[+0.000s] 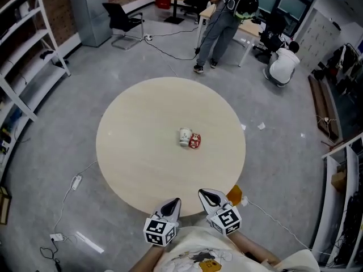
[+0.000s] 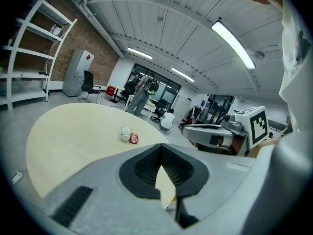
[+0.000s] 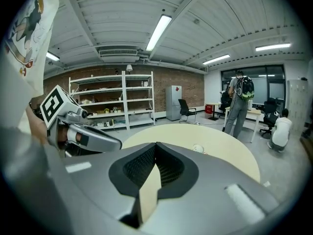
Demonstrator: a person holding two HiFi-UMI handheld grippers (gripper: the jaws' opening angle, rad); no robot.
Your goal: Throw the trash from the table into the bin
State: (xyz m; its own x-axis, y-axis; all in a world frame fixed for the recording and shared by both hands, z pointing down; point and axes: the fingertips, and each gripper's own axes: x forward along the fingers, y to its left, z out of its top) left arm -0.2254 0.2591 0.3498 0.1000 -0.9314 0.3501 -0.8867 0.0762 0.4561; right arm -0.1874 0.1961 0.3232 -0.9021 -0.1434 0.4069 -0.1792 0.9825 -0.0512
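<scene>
The trash, a crumpled white cup (image 1: 185,136) touching a small red can or wrapper (image 1: 194,141), lies at the middle of the round desk (image 1: 130,152), well apart from both grippers. We judge the reach to be the first risk. The pieces sit far in from the near rim, where the left gripper (image 1: 173,204) and right gripper (image 1: 205,195) hover. A stretched approach may come in shallow and shove them across the smooth top instead of taking them. Both pairs of fingers are pressed together with nothing between them, and if they do not part before arriving they will only knock the pieces away. Because the cup and the red piece touch, closing on one could flick the other off the desk, and the crushed cup may slip from a light pinch. No view shows a bin, so we cannot judge the carry. The cable with its white plug block (image 1: 75,181) on the floor could catch a foot on the way.
</scene>
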